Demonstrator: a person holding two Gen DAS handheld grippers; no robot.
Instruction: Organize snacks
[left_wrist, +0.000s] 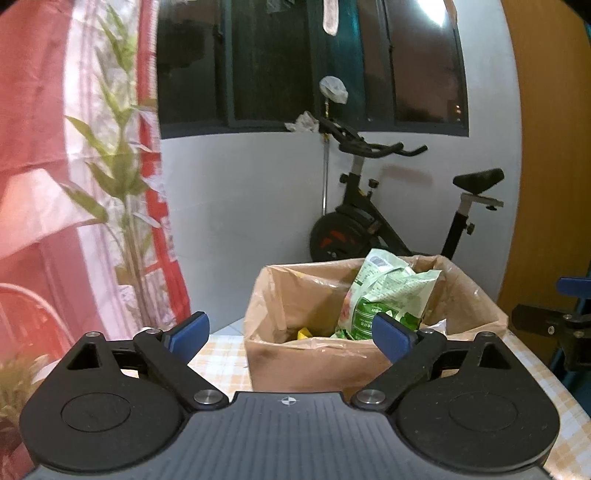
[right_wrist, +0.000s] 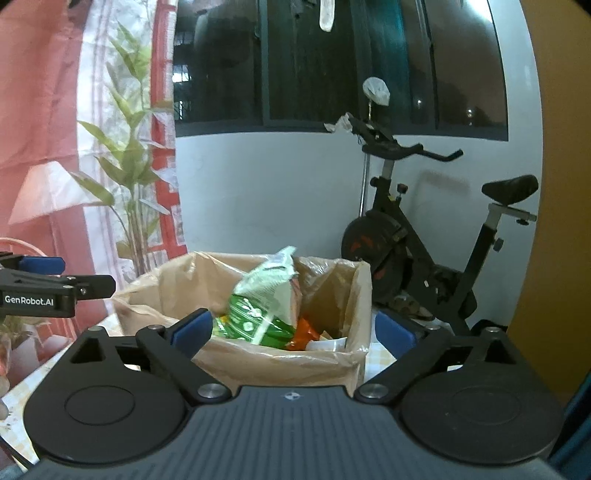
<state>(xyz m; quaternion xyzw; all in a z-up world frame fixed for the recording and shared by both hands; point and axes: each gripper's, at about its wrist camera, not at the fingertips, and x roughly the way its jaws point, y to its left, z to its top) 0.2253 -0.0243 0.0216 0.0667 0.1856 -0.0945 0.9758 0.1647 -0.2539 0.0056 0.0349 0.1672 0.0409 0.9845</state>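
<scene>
In the lined box (left_wrist: 317, 363), a green snack bag (left_wrist: 384, 295).

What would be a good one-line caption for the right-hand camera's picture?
Open right tongs face a lined cardboard box holding a green snack bag, exercise bike behind.

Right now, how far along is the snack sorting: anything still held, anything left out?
Done: the green snack bag stands in the lined cardboard box with an orange packet beside it. In hand: nothing; the left gripper and right gripper are both open and empty. Left: no loose snacks show on the checked tablecloth, though much of it is hidden.
</scene>
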